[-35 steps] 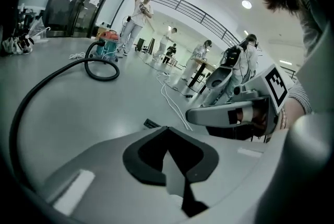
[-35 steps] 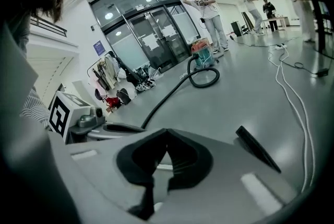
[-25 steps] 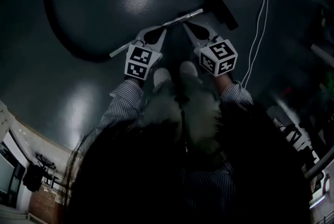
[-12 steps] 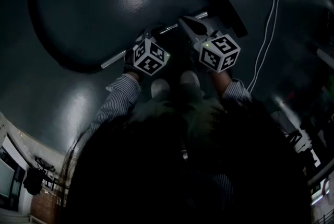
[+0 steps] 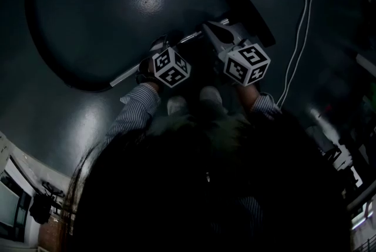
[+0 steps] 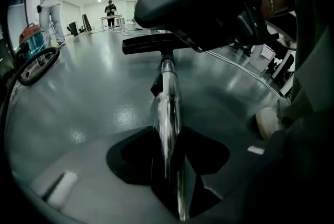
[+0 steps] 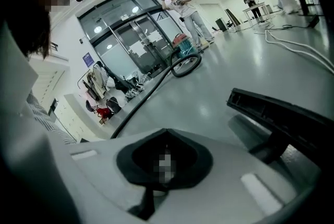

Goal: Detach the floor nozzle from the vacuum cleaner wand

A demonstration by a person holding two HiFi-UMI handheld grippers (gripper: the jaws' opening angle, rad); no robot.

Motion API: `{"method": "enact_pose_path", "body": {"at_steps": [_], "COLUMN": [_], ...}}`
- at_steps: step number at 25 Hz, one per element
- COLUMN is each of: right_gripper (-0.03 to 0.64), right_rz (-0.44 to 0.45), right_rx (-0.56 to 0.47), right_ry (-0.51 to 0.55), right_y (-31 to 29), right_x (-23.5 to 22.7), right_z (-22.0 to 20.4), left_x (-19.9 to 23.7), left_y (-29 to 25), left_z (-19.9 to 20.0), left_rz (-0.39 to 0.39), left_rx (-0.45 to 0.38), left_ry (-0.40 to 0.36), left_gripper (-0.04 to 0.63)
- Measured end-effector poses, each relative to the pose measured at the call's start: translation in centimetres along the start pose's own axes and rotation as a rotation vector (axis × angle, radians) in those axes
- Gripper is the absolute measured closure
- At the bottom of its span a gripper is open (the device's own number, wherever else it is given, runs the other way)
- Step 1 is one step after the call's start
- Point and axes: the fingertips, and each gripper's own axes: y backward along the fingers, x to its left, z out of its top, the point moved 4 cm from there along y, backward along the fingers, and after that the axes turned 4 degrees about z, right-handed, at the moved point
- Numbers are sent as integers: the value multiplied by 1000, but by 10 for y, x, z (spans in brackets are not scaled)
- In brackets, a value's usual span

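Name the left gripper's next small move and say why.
Probably close the left gripper on the chrome wand. Its jaws have just been opening and stand apart astride the wand without pressing it, behind the floor nozzle. A firm hold there would likely steady the wand for pulling the nozzle off.

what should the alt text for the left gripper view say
The left gripper, its jaws just opened wider, straddles the chrome vacuum wand, which runs ahead to the black floor nozzle on a glossy grey floor. The right gripper looms dark above the nozzle.
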Motion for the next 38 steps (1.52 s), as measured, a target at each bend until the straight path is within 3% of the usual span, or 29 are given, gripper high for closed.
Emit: {"method": "enact_pose_path", "body": {"at_steps": [7,14,18,26,33,38], "right_gripper": [615,615,615,615,615,615], "right_rz": [-12,-100,-149,-144,-173,-105], "right_rx": [6,9,-21,-150,-229,-316], "right_ry": [4,108,168,399,437,467], "right_y": [10,21,47,196,216,248], "right_x": [0,39,74,183,302,371], "right_z": [4,49,103,259,369,440], "left_x": [2,18,22,-7,16,26], "left_y": [6,77,138,290,417,494], "left_z": [7,27,71,242,292,339], "left_rz": [-61,-78,-65,-41,-2,37], "left_rx": [32,-14,-52,-197,-302,-363], "left_ry": [67,111,115,166,248,294], "left_gripper": [414,414,414,415,416,416]}}
